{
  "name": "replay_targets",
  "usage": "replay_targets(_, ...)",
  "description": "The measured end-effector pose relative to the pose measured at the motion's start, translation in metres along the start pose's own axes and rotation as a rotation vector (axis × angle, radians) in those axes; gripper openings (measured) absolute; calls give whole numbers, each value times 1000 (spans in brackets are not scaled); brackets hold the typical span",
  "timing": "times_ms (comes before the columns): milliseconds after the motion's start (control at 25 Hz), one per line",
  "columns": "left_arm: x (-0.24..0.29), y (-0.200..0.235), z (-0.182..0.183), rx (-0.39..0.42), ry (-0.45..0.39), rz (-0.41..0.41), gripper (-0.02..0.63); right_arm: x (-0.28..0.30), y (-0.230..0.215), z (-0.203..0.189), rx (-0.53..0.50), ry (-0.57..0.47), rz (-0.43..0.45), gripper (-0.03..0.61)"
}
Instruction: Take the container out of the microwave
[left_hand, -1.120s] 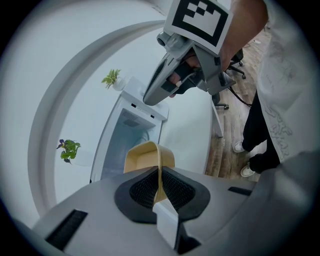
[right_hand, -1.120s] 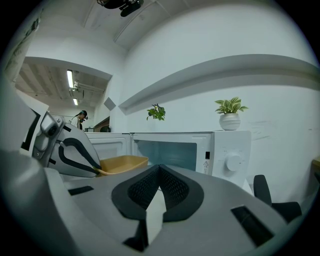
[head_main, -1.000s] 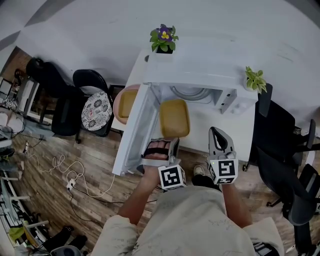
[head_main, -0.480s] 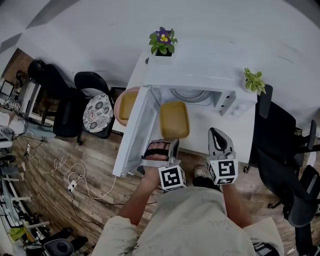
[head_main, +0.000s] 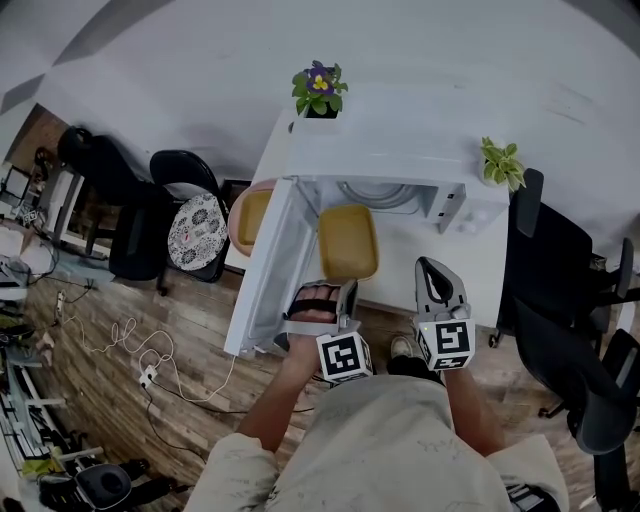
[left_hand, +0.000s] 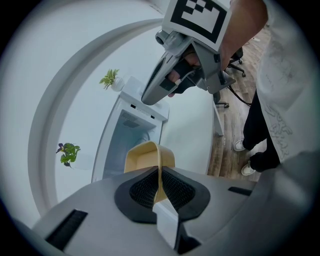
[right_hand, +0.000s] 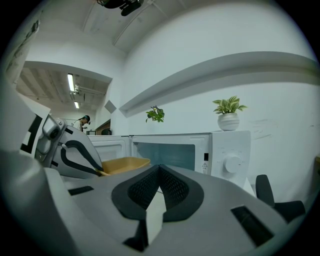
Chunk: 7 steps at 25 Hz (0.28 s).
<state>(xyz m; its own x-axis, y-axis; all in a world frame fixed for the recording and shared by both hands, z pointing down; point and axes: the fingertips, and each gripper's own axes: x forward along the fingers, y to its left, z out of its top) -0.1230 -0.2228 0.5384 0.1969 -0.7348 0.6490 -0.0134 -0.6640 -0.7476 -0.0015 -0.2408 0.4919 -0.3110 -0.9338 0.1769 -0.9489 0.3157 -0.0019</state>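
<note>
The left hand-held gripper (head_main: 343, 292) holds the yellow container (head_main: 348, 240) by its near rim (above the tabletop's (head_main: 402, 252) front edge), before the open microwave (head_main: 390, 150); the right hand-held gripper (head_main: 429, 266) hovers alongside.

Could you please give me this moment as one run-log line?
left gripper: shut on rim of yellow rectangular container | container: in front of open white microwave | right gripper: shut, empty

Yellow container (head_main: 348, 240) (rounded corners), level, just outside open white microwave (head_main: 392, 150)
</note>
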Motion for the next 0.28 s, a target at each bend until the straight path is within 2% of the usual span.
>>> replay_targets(280, 1, 2, 8, 6, 1, 3, 28, -3, -9, 0, 2, -4, -2, 15)
